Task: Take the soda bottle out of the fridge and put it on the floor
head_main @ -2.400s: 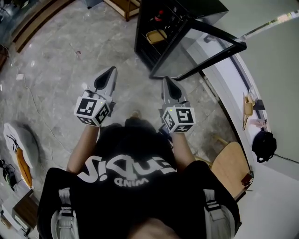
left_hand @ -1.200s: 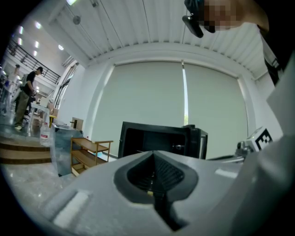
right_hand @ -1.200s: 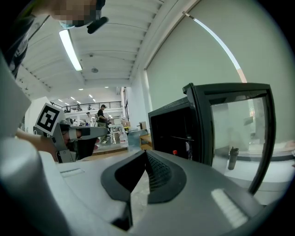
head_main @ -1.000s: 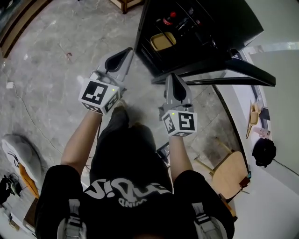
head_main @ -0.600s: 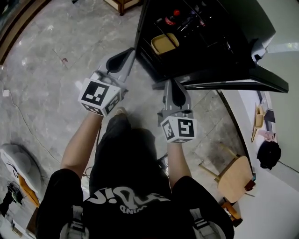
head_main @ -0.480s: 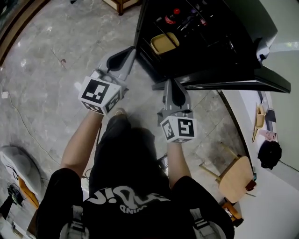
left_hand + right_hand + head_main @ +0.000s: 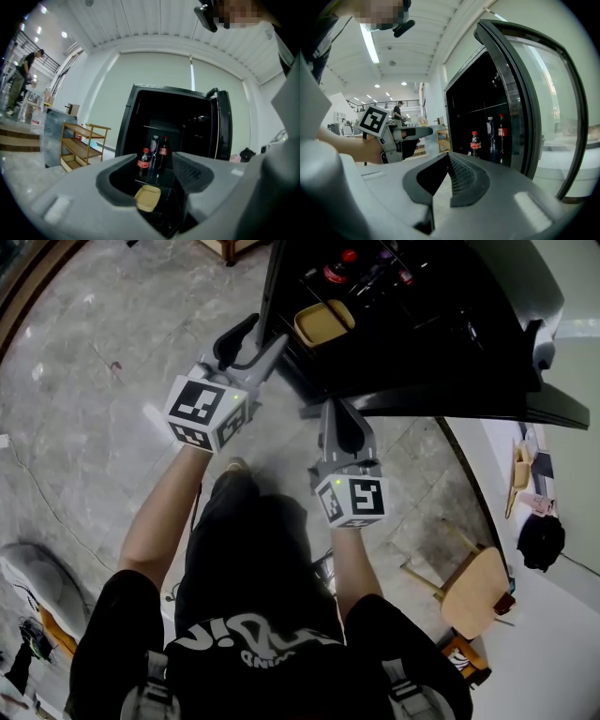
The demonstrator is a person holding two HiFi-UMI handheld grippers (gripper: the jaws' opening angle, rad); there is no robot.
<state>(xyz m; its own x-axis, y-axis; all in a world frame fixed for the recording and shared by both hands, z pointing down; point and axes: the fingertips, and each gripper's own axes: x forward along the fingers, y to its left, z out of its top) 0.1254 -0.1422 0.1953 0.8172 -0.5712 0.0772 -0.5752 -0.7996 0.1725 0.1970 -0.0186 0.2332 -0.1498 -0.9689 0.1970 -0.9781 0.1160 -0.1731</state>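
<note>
The left hand-held gripper [image 7: 259, 337] has just been opening; its jaws stand half apart, nothing between them. The right hand-held gripper [image 7: 335, 411] is closed, empty. This looks like the approach. The soda bottle [image 7: 144, 163] stands upright inside the open fridge [image 7: 132, 112], straight ahead and well apart. The next move is likely to reach in and close round it.

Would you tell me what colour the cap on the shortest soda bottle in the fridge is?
Red cap, clearest in the left gripper view.
</note>
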